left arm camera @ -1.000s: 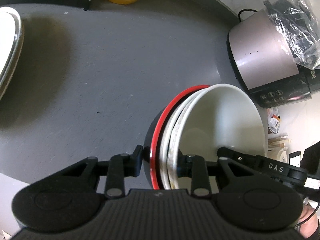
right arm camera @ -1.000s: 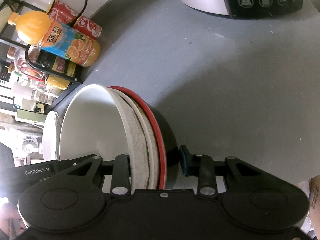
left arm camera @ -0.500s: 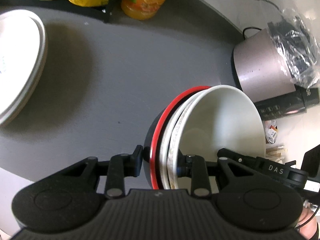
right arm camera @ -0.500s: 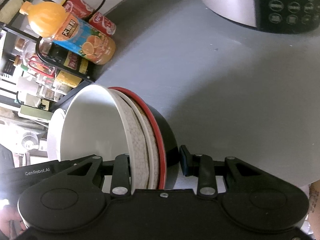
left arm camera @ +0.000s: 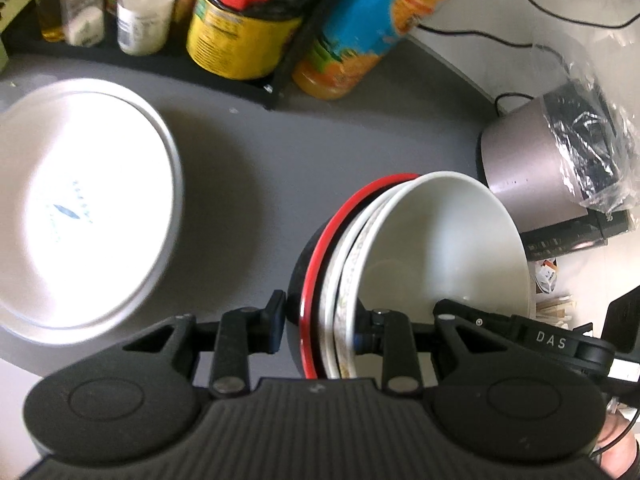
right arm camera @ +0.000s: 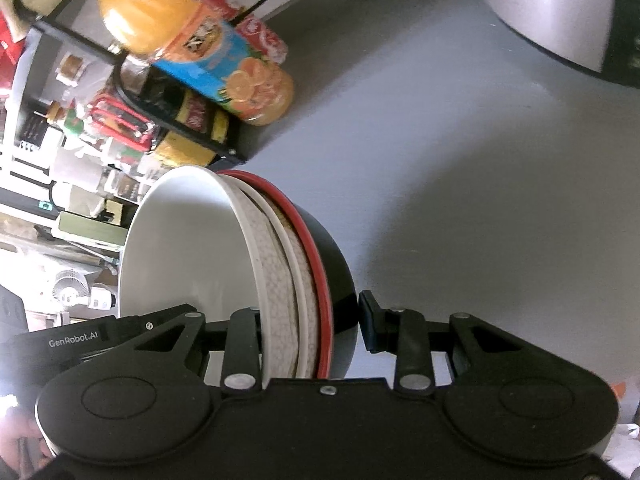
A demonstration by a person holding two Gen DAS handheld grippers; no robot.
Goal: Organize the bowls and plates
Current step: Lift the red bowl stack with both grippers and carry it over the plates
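Left wrist: nested bowls [left arm camera: 400, 264], red-rimmed, white inside.

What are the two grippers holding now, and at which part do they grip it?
Both hold one nested bowl stack: the left gripper and right gripper each clamp its rims, one finger inside the white bowl, one outside the black bowl.

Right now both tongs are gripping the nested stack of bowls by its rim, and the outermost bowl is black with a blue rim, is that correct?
Not quite: the outermost bowl's rim is red, not blue, as the left wrist view shows. The rest holds: the left tongs and right tongs both clamp the rim of the nested stack of bowls.
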